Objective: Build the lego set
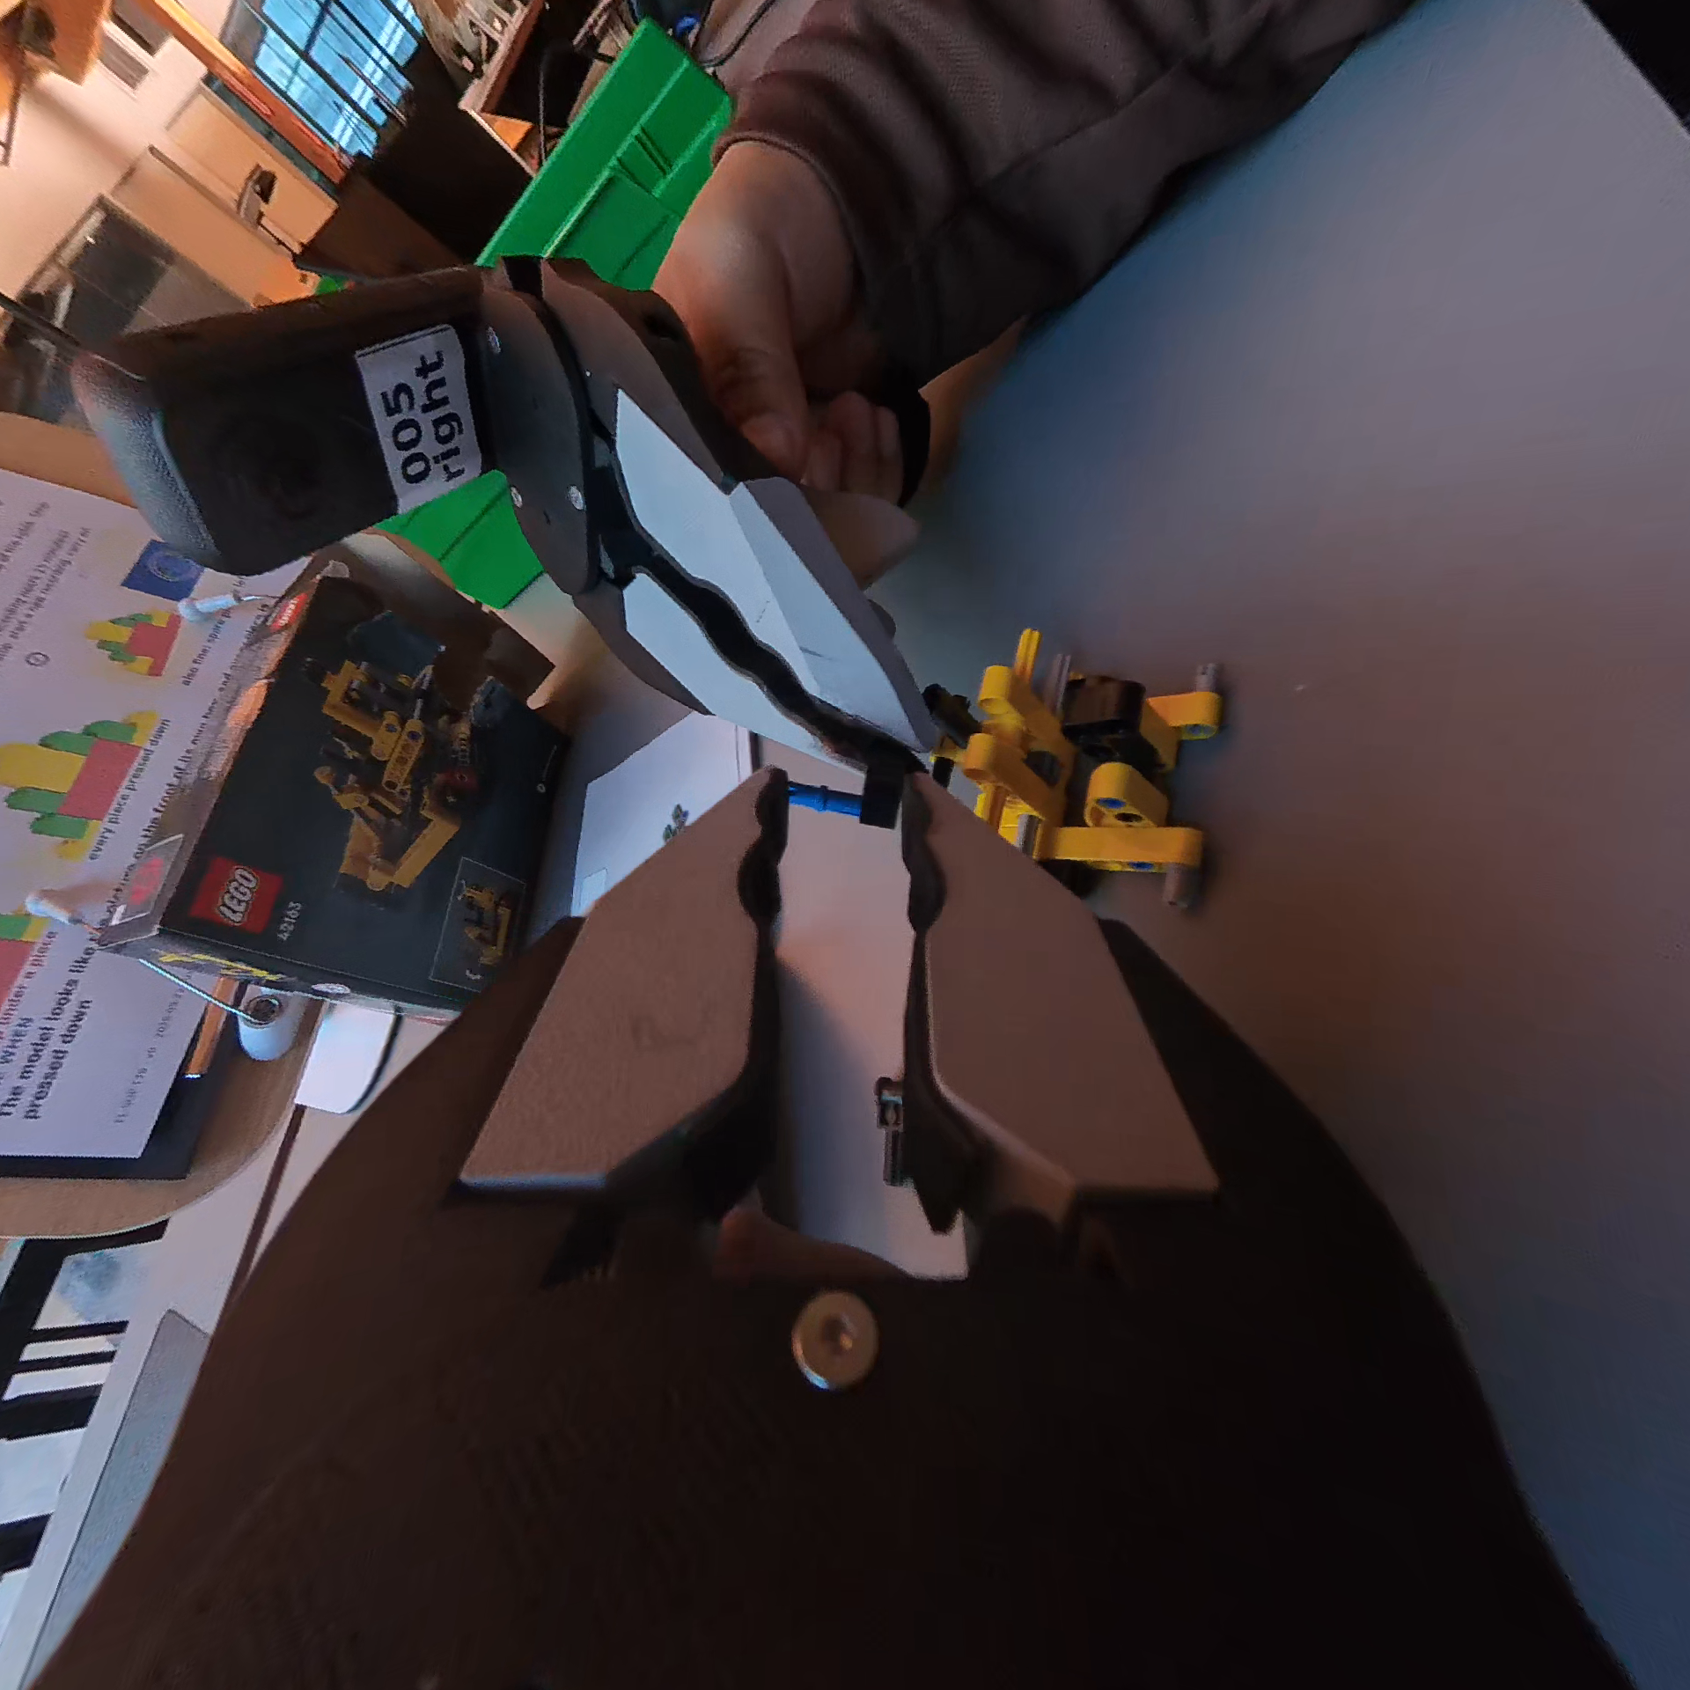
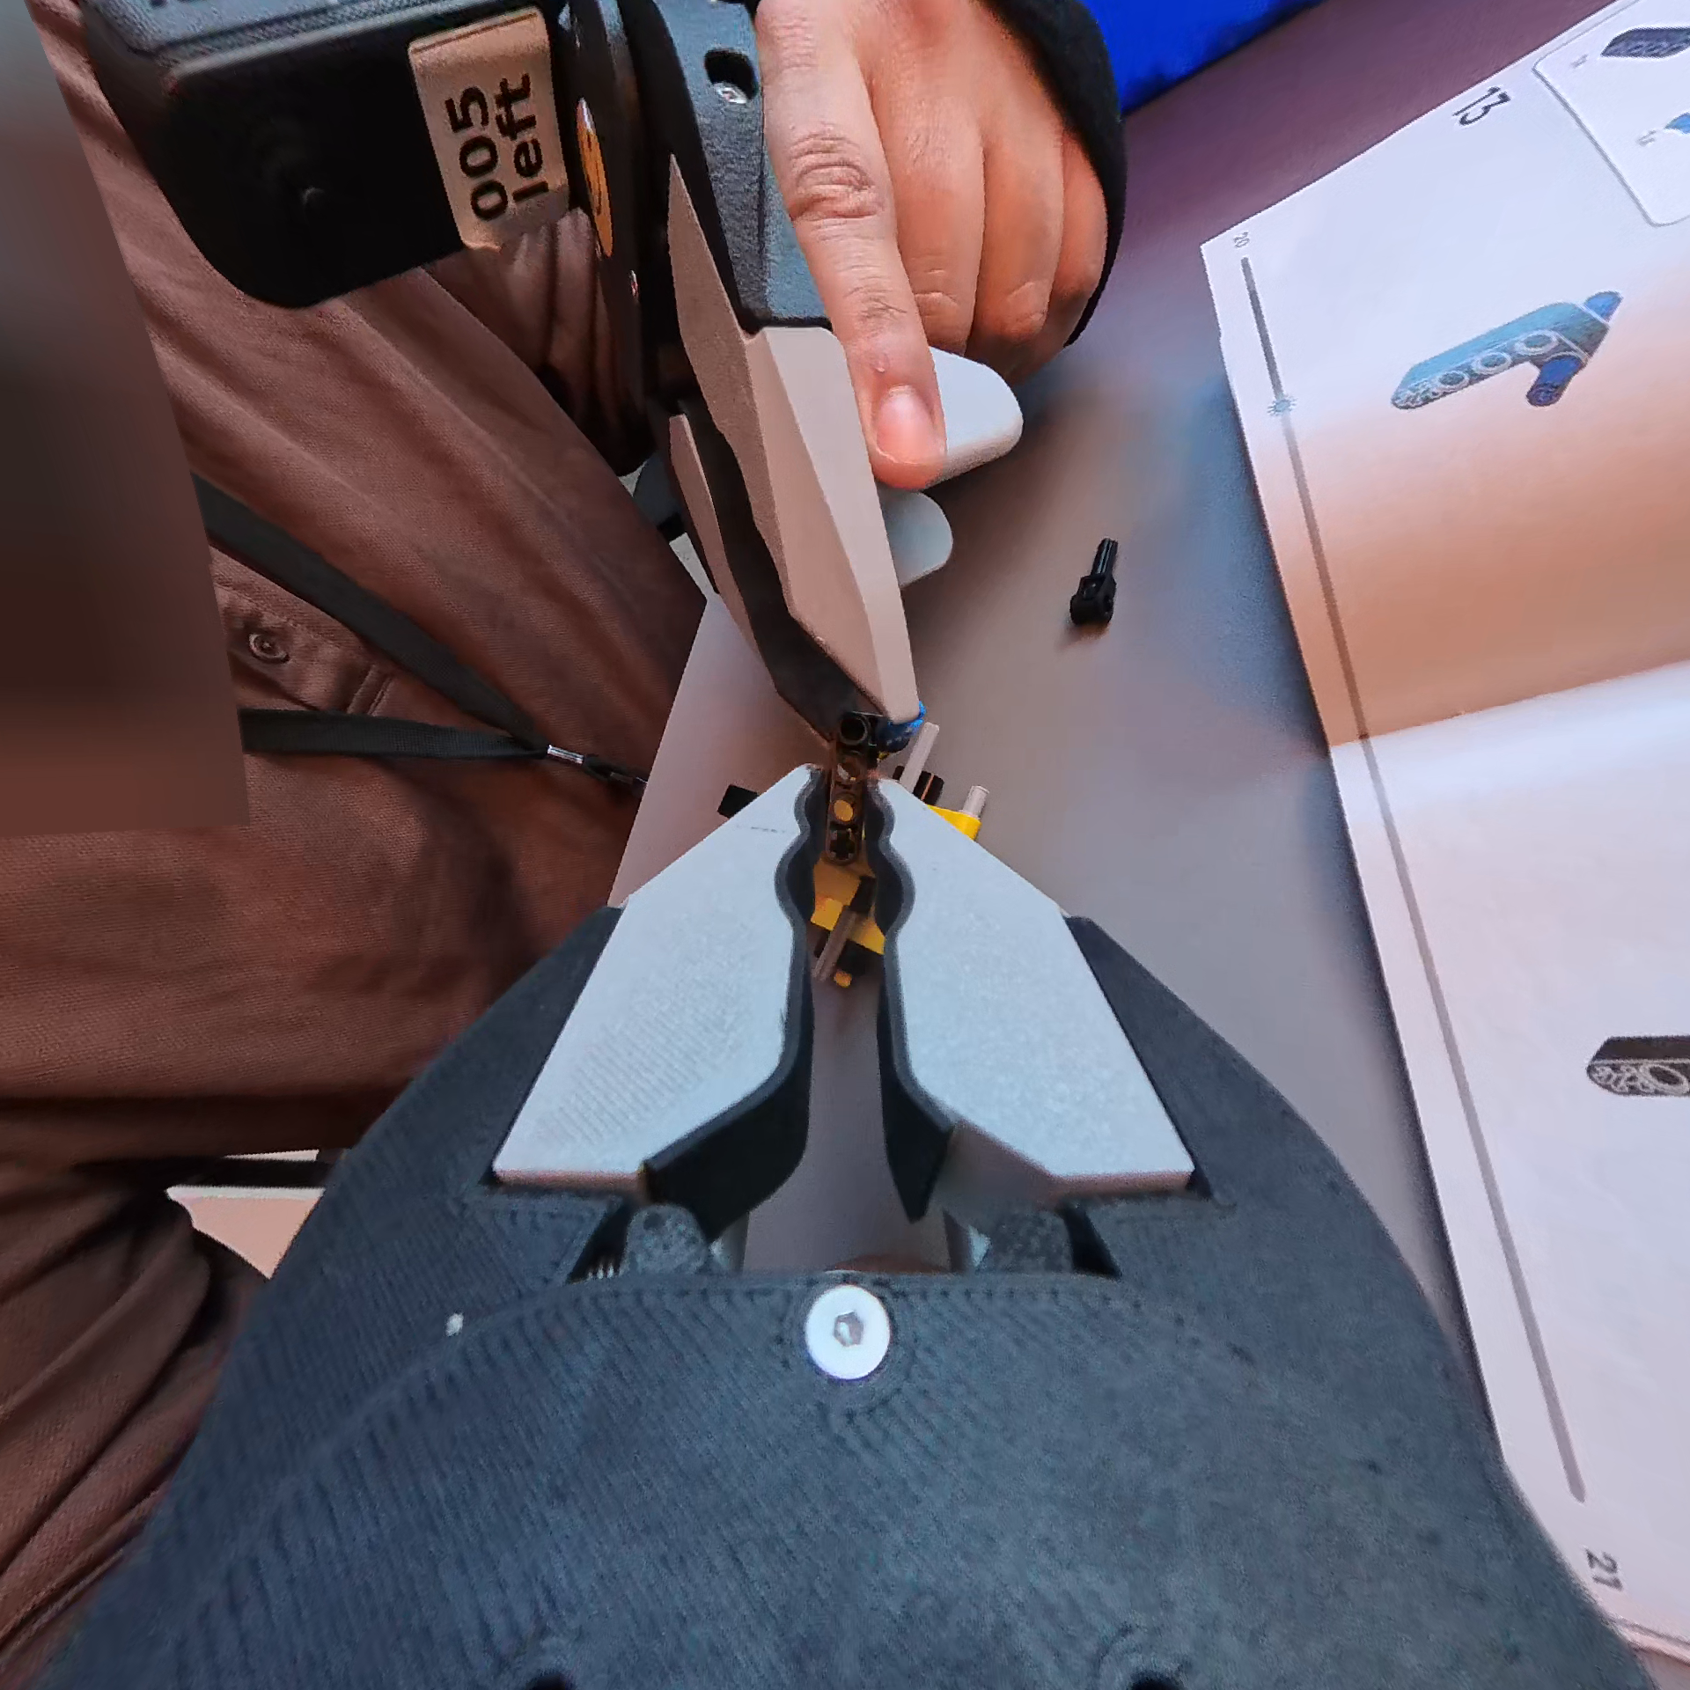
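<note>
Right wrist view: right claw clamped on a black beam, left claw gaping around its blue pin, yellow model sitting on the bench.

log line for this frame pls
step: pin insertion | right claw: shut on black beam | left claw: open around blue pin | yellow model: on table

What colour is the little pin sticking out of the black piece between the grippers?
Blue pin, clearest in the left wrist view.
</note>
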`<state>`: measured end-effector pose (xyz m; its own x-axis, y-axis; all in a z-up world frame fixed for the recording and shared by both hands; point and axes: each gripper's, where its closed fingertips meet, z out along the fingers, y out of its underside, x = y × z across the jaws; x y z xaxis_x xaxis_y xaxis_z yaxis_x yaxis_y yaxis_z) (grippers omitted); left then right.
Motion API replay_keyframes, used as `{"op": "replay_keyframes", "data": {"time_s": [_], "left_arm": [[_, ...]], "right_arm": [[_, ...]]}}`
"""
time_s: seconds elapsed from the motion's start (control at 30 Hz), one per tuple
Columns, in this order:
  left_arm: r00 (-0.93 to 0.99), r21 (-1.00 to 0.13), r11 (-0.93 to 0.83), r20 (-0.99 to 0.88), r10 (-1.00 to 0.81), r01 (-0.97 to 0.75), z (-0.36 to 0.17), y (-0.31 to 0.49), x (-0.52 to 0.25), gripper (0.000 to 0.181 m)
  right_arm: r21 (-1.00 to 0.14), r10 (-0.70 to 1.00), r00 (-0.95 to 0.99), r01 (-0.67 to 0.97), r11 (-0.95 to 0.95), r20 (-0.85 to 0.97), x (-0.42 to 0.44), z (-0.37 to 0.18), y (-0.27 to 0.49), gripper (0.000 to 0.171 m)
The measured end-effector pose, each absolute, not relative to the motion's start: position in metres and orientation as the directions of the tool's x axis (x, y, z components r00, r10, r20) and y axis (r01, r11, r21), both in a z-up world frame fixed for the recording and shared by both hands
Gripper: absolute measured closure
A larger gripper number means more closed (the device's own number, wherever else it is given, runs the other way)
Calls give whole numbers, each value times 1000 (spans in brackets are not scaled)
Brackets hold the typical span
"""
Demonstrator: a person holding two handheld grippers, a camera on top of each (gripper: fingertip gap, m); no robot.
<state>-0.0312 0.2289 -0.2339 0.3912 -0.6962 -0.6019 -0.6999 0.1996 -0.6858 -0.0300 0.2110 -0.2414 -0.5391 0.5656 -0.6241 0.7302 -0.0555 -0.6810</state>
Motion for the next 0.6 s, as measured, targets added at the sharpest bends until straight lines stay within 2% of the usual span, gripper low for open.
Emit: {"op": "replay_keyframes", "data": {"time_s": [0.6], "left_arm": [[421, -693, 176, -598, -682, -699, -233, 231, -34, 159]], "right_arm": [[-703, 609, -539, 709, -45, -582, -34, -240, 213, 167]]}}
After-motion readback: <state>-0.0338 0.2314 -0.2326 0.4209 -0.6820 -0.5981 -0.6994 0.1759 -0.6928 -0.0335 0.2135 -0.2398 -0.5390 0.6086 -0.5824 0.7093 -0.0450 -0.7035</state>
